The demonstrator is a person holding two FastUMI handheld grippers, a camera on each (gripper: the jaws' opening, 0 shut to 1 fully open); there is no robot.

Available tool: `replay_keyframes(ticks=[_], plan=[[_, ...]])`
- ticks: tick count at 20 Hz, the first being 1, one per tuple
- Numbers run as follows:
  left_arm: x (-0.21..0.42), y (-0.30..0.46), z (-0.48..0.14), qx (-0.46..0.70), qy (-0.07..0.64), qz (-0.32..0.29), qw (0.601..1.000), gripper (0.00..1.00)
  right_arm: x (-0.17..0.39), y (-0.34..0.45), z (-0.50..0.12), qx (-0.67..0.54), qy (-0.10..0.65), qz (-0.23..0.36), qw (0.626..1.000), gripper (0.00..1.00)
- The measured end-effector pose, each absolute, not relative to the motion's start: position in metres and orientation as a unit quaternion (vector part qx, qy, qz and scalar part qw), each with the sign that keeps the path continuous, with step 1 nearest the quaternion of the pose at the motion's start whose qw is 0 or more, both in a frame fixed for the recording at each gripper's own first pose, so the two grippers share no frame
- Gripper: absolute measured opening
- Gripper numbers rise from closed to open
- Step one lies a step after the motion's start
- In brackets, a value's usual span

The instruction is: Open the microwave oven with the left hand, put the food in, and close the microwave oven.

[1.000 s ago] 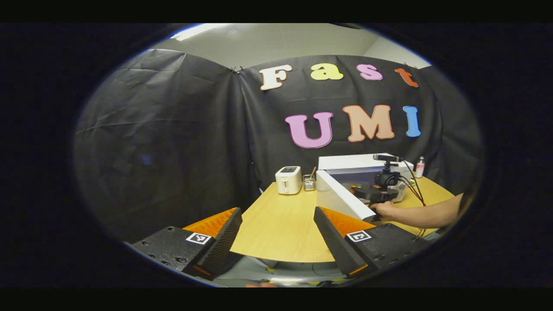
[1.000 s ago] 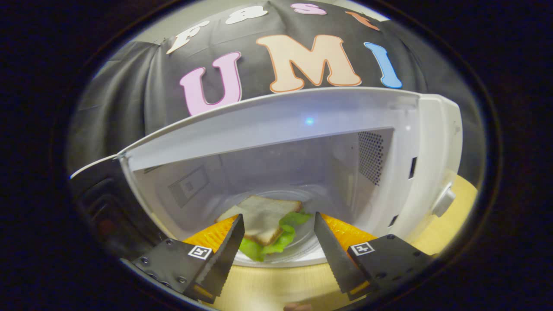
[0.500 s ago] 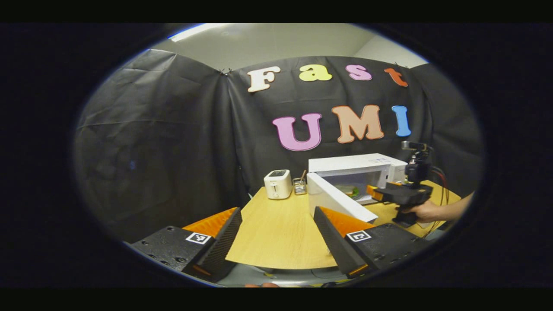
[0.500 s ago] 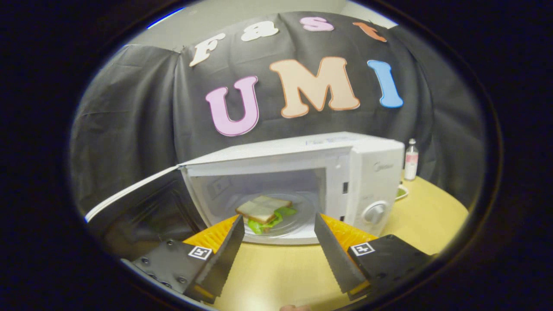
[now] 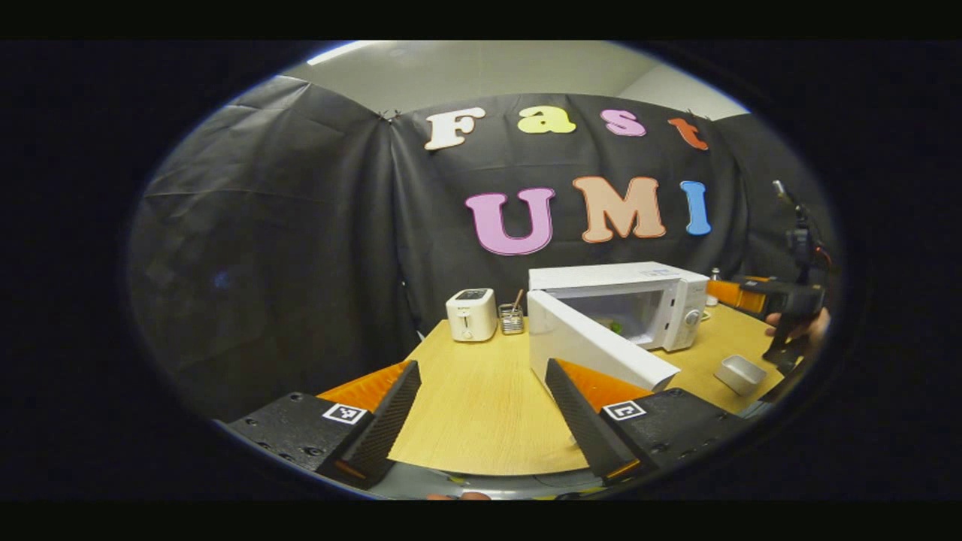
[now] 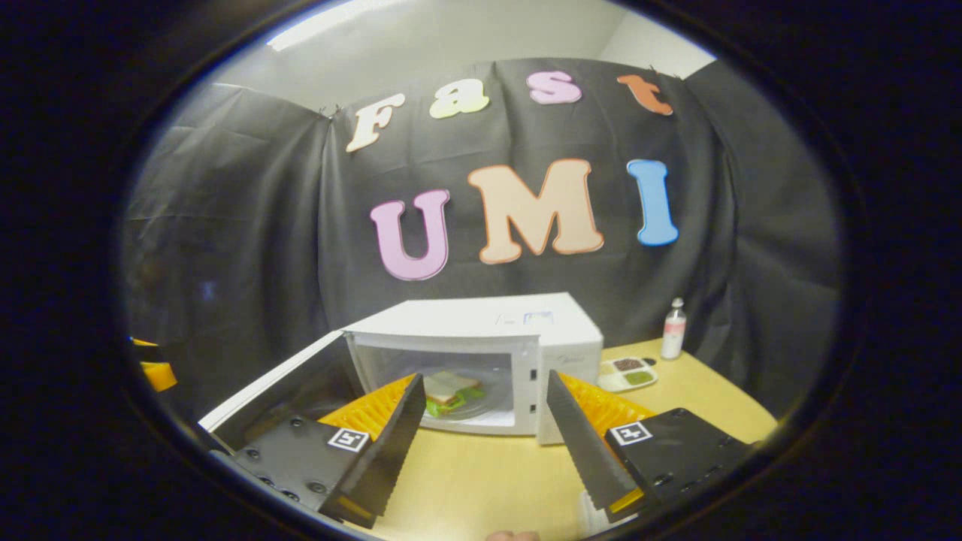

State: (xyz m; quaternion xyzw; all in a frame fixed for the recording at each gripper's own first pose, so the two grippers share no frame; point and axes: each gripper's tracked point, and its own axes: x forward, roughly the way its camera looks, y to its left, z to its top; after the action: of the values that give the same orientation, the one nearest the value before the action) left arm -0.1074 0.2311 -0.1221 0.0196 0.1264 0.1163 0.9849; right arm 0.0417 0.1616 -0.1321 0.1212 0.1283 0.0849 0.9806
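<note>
The sandwich (image 6: 449,391) is lying flat on the glass plate inside the microwave oven (image 6: 481,361), its long side running across the cavity, left to right in the right gripper view. A second ago it was filling the space just ahead of the right gripper (image 6: 481,439); that gripper is now sitting well back over the counter (image 6: 488,481), fingers spread wide and holding nothing. The door (image 5: 594,349) is standing open, swung toward the left gripper (image 5: 481,421), whose fingers are also gaping empty. A toaster (image 5: 471,314) is sitting near the oven.
</note>
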Motion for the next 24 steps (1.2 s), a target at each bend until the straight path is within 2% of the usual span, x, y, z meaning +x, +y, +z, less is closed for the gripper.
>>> replay_keyframes(ticks=[3, 6, 7, 8, 12, 22, 23, 24], plan=[[-0.096, 0.224, -0.129, 0.006, 0.117, 0.107, 0.987, 1.0, 0.038, 0.125, -0.111, 0.086, 0.103, 0.065, 0.989, 0.91], [-0.088, 0.225, -0.145, 0.01, 0.125, 0.112, 0.986, 0.8, 0.03, 0.106, -0.102, 0.069, 0.093, 0.048, 0.992, 0.92], [-0.086, 0.218, -0.151, 0.013, 0.131, 0.104, 0.986, 0.64, 0.029, 0.1, -0.102, 0.065, 0.093, 0.045, 0.992, 0.92], [-0.085, 0.216, -0.154, 0.018, 0.133, 0.102, 0.986, 0.6, 0.027, 0.096, -0.101, 0.064, 0.095, 0.042, 0.993, 0.92], [-0.085, 0.209, -0.172, 0.016, 0.156, 0.105, 0.982, 0.01, 0.024, 0.077, -0.091, 0.063, 0.092, 0.027, 0.993, 0.93], [-0.07, 0.152, -0.202, 0.057, 0.179, 0.04, 0.981, 0.0, 0.016, 0.057, -0.083, 0.041, 0.094, 0.028, 0.994, 0.94], [-0.07, 0.147, -0.203, 0.052, 0.18, 0.035, 0.982, 0.02, 0.017, 0.056, -0.084, 0.043, 0.096, 0.027, 0.994, 0.94], [-0.067, 0.141, -0.203, 0.051, 0.18, 0.03, 0.982, 0.0, 0.016, 0.053, -0.084, 0.045, 0.098, 0.024, 0.994, 0.94]])
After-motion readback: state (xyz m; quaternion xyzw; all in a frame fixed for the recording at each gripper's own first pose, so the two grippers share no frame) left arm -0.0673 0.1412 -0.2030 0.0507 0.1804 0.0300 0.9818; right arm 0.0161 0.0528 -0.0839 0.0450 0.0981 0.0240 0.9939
